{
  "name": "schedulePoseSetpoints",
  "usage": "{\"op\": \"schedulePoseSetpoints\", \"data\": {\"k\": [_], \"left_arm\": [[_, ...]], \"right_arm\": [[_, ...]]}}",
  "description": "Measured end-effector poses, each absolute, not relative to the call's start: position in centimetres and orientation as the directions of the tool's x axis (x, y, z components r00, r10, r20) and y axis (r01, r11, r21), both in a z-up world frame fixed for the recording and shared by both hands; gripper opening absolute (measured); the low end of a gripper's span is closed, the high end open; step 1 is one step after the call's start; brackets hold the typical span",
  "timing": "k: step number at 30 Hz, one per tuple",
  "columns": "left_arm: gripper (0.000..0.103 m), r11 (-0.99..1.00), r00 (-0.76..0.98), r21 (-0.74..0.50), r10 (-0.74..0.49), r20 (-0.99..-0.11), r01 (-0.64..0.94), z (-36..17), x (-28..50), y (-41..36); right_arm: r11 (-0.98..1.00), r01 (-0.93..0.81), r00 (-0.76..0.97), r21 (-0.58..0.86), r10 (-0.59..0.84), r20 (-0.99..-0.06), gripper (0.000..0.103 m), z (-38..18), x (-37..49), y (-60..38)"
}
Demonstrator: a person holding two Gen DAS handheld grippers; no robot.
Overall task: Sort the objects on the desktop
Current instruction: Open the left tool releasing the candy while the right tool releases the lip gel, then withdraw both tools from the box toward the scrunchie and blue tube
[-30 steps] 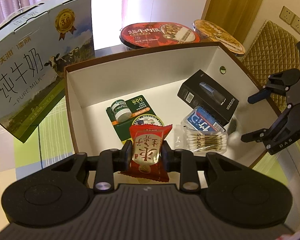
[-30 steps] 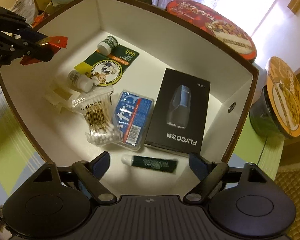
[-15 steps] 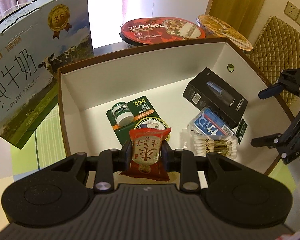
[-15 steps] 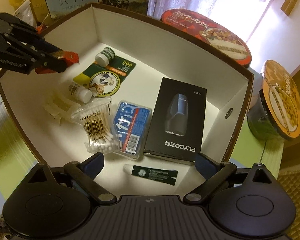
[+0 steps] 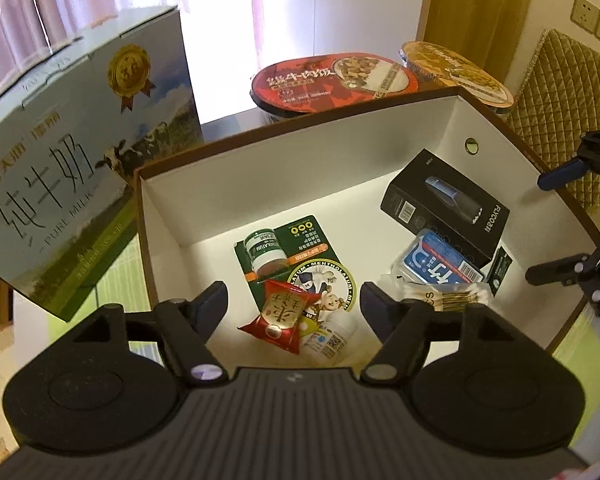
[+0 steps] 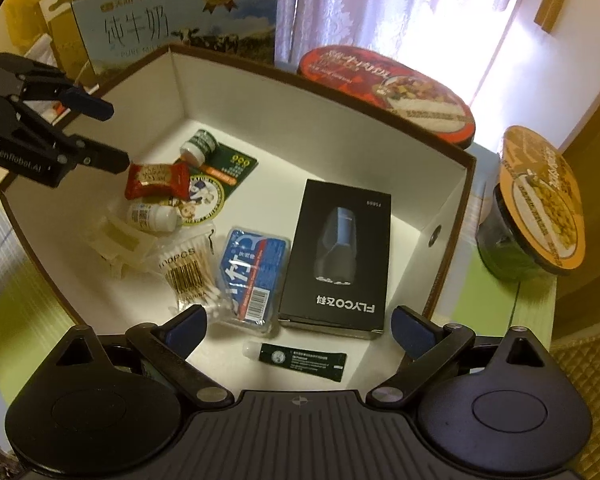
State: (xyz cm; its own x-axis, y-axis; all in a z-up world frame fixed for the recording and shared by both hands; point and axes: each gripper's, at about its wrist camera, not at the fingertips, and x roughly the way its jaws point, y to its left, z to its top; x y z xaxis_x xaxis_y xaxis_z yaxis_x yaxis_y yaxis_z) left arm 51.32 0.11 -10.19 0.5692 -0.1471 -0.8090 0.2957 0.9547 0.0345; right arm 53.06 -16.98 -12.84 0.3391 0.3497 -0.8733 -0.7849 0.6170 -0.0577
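Half a second earlier the left gripper [image 5: 294, 300] was pinching the red snack packet [image 5: 282, 314]; now its jaws were spread and the packet lay in the white storage box [image 5: 260, 168], just ahead of its fingertips, partly on a small white bottle [image 5: 332, 336]. Risk: pulling back low could clip the packet or the box wall. Right gripper [image 6: 296, 322] hung spread too, with the black FLYCO box [image 6: 336, 256] and cotton swabs [image 6: 188, 272] crowding ahead of it.
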Motion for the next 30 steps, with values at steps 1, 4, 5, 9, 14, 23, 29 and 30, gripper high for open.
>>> {"op": "schedulePoseSetpoints", "data": {"k": [1, 4, 5, 9, 14, 23, 29, 30], "left_arm": [[0.070, 0.954, 0.573, 0.039, -0.145, -0.807, 0.298, -10.0, 51.2, 0.0], [0.072, 0.954, 0.580, 0.043, -0.144, -0.802, 0.297, -9.4, 50.7, -0.1], [0.073, 0.955, 0.583, 0.042, -0.145, -0.799, 0.295, -9.1, 50.5, -0.1], [0.080, 0.958, 0.601, 0.057, -0.128, -0.789, 0.280, -7.9, 49.7, -0.2], [0.086, 0.962, 0.635, 0.088, -0.101, -0.766, 0.258, -6.2, 47.7, -0.3], [0.088, 0.975, 0.672, 0.077, -0.087, -0.735, 0.210, -3.4, 43.3, -0.1], [0.088, 0.980, 0.696, 0.062, -0.089, -0.712, 0.189, -1.6, 39.5, 0.1], [0.088, 0.981, 0.697, 0.059, -0.089, -0.712, 0.186, -1.5, 39.0, 0.1]], "right_arm": [[0.621, -0.782, 0.345, -0.056, 0.355, -0.869, 0.097, -12.6, 52.9, -17.1], [0.631, -0.774, 0.360, -0.055, 0.367, -0.858, 0.097, -12.1, 52.5, -17.4], [0.634, -0.771, 0.365, -0.054, 0.372, -0.854, 0.098, -12.0, 52.4, -17.5], [0.652, -0.757, 0.396, -0.049, 0.398, -0.828, 0.100, -10.8, 51.5, -18.3], [0.674, -0.738, 0.426, -0.027, 0.435, -0.794, 0.101, -9.2, 50.3, -19.7], [0.682, -0.731, 0.461, -0.011, 0.482, -0.745, 0.101, -6.7, 46.5, -22.2], [0.673, -0.739, 0.457, 0.027, 0.531, -0.714, 0.101, -5.6, 43.6, -23.8], [0.670, -0.742, 0.454, 0.031, 0.536, -0.712, 0.101, -5.5, 43.0, -24.0]]}}
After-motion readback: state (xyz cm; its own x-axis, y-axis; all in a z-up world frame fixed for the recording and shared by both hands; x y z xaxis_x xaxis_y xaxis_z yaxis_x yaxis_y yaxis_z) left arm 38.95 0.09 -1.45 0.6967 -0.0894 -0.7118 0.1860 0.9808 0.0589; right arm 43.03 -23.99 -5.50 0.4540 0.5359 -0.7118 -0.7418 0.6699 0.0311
